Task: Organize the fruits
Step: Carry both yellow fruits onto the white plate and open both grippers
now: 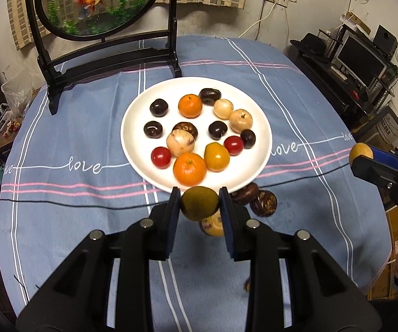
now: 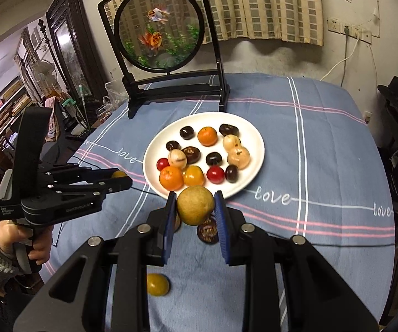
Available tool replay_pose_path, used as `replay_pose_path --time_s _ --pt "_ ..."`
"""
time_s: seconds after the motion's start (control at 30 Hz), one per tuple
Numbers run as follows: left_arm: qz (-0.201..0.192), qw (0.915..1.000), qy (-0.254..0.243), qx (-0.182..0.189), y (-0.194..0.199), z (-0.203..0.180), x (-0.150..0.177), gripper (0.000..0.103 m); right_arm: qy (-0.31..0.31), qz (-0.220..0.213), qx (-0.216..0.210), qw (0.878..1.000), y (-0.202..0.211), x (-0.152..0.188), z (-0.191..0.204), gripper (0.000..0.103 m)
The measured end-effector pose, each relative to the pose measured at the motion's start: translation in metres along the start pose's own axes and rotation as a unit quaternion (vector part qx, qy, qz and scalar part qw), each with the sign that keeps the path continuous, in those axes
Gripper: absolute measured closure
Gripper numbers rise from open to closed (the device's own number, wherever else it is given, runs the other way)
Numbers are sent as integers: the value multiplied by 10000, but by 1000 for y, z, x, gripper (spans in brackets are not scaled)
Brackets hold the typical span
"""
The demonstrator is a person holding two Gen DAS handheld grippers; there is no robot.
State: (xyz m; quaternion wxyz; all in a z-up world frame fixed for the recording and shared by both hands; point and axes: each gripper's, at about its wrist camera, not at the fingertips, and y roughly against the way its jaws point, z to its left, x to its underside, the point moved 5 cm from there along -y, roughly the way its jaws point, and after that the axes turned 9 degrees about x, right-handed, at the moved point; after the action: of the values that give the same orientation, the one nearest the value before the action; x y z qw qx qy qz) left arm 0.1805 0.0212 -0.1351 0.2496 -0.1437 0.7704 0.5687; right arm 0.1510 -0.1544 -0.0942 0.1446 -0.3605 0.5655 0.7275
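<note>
Above the near rim of the round white ceramic plate [image 1: 132, 116], you have both tools loaded: your left gripper [image 1: 199, 202] is clenched on a small olive-green, dull-skinned round fruit [image 1: 199, 203], and your right gripper [image 2: 195, 206] is clamped on a larger yellow-tan, matte, faintly speckled round fruit [image 2: 195, 204]. Each fruit sits between the flat blue pads, clear of the blue plaid tablecloth [image 1: 74, 138].

The step in hand looks like carrying both onto the plate. The plate is crowded with glossy dark chestnut-like fruits, two pebbled orange tangerines [image 1: 189, 169], smooth red cherry tomatoes [image 1: 161, 157] and pale cream bulbs, so aim for bare white patches, probably along the edge. Lower each fruit until it rests before letting go; round, smooth pieces are likely to roll and knock their neighbours. Keep the two tools apart as they come in.

Loose pieces remain on the cloth: dark brown ones [image 1: 263, 203] just beside the plate's near edge, and a small yellow fruit [image 2: 157, 285] nearer you.
</note>
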Motion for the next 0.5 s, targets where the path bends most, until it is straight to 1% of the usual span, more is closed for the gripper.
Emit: replay_pose_path --time_s 0.3,0.5 --pt "144 9998 112 20 -31 14 -23 74 -1 122 -108 9999 -34 -23 -1 75" --pt "273 9992 238 152 -61 21 -44 74 -84 233 -144 9996 -73 -43 -10 75"
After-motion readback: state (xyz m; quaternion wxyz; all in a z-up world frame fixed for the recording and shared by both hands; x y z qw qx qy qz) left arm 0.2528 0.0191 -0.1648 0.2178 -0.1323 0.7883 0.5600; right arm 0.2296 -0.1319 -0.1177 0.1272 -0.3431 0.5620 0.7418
